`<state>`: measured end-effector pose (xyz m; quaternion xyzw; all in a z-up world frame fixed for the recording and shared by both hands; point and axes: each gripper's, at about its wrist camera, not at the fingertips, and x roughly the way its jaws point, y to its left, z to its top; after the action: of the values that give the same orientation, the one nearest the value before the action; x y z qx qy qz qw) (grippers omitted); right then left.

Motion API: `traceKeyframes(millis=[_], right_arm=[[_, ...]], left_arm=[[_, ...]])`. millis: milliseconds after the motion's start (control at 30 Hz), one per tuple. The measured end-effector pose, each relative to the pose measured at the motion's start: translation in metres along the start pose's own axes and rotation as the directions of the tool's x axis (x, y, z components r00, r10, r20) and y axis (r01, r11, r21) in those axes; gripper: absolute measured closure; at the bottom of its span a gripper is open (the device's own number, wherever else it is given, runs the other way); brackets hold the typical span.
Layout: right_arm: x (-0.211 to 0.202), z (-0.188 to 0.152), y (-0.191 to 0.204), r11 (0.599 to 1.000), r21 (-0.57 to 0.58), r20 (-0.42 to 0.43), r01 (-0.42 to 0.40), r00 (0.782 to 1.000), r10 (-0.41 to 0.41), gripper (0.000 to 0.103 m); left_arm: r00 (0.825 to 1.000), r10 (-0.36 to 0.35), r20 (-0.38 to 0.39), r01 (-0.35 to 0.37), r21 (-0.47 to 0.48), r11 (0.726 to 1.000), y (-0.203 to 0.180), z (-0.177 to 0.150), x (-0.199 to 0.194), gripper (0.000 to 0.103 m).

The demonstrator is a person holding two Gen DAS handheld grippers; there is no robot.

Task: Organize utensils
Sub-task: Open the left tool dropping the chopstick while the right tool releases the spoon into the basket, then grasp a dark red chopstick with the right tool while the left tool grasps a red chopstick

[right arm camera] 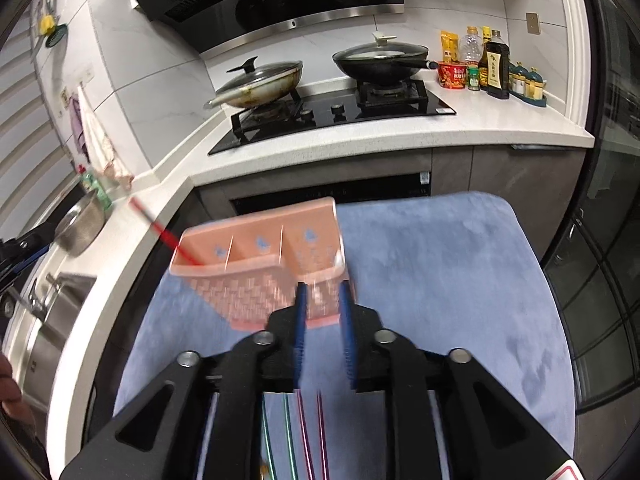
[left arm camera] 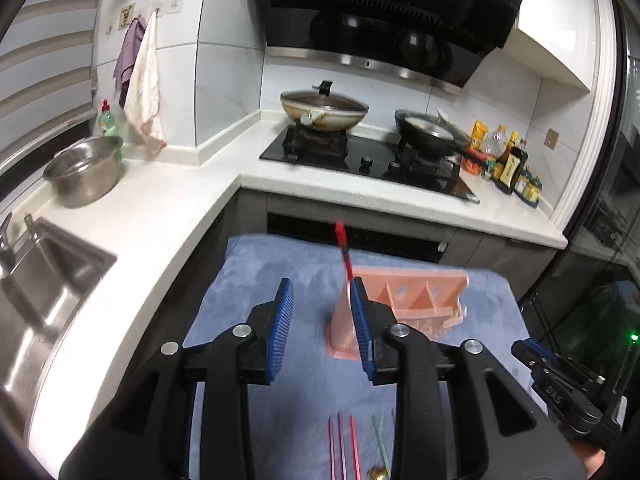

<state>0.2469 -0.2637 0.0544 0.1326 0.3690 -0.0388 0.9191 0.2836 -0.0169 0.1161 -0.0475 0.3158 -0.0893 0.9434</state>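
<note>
The blue towel [right arm camera: 440,264] covers the bench in front of me, and everything I am sorting lies on it. Largest of the task's things is the pink utensil caddy [right arm camera: 260,264], a plastic holder with three compartments, standing on the far half of the towel just ahead of both tools. One red chopstick [right arm camera: 160,229] already leans out of its left-end compartment, tip down inside and the free end slanting up over the towel's edge (the other two compartments look empty to me, though the picture is smeared).

My left tool [left arm camera: 322,328] hangs above the towel with its jaws parted and nothing between the blue pads [left arm camera: 282,320]; the caddy's end sits just beyond its right finger. My right tool [right arm camera: 323,332] is also slightly parted and, as far as I can judge, grips nothing, its fingertips close against the caddy's near wall at the right end; whether they touch it I cannot tell.

So I judge the step in hand to be the gap between one drop-off and the next pick. Nearest me, under both tools, lie the remaining utensils: pink chopsticks [left arm camera: 342,446], green chopsticks [right arm camera: 276,440], and a small brass-coloured end [left arm camera: 378,473] that I cannot identify. The next move calls for drawing a tool back and down to one pair and closing across the thin shafts without rolling them on the towel.
</note>
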Motion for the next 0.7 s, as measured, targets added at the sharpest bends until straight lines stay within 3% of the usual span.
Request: traceKeyframes(millis=[467,600,700], right_arm=[[-0.043,-0.157,-0.001,0.997,-0.065,-0.162,0.049,0.985,-0.059,0.081],[-0.041,-0.191,-0.003,0.996,-0.068,-0.219,0.05,0.974,-0.064,0.081],[-0.038,-0.211,-0.003,0.997,-0.068,-0.247,0.048,0.967,-0.063,0.081]], left_arm=[[0.978,0.007,-0.209,-0.005,0.011,1.0,0.015,-0.153,-0.023,0.075],[0.968,0.017,-0.25,-0.012,0.023,1.0,0.012,-0.186,-0.025,0.067],[0.958,0.023,-0.287,-0.013,0.035,0.999,0.011,-0.211,-0.024,0.066]])
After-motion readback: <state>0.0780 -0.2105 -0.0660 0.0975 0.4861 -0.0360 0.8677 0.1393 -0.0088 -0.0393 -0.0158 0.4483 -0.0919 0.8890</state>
